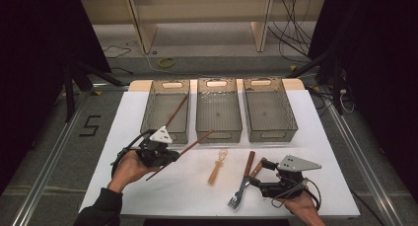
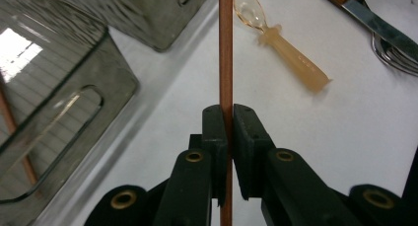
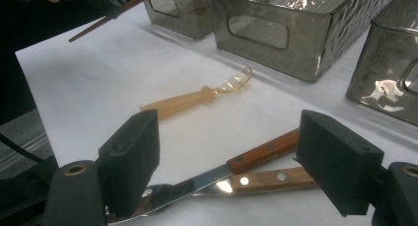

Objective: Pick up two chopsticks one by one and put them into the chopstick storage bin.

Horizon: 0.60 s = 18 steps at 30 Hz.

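Nearest, left gripper clamped on a chopstick lifted off the table, tip toward 1 o'clock, mid-carry to the left bin at 12, likely next lowering beside its mate; right gripper agape over fork.

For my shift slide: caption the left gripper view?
Left hand-held gripper shut on a brown chopstick, near a grey bin.
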Tool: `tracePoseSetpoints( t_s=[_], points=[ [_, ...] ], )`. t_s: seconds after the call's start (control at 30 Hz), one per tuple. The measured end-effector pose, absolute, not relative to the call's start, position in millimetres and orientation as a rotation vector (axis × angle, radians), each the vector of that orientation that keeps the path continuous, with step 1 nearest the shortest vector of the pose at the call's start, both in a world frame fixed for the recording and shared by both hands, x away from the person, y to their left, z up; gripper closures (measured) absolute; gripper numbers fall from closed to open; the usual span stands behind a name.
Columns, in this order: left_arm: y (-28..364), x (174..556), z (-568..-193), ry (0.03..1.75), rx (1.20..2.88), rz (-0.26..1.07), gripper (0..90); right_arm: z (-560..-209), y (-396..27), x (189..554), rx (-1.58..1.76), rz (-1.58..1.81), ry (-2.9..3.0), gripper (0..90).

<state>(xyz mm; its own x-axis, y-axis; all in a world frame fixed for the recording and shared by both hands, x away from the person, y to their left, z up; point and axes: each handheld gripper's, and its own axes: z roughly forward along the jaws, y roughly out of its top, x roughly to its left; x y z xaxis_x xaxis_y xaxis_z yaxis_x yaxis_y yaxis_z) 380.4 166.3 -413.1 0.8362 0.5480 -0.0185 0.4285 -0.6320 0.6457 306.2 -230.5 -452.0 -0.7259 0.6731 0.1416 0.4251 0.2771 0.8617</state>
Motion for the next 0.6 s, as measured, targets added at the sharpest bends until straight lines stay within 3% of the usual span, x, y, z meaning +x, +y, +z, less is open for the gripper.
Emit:
tracePoseSetpoints(
  t_s=[0.6],
  points=[
    [179.0,408.1,-384.3,0.782,2.251,0.312,83.9,-452.9,-231.2,307.6,1.027,1.427,2.292,25.6]
  ],
)
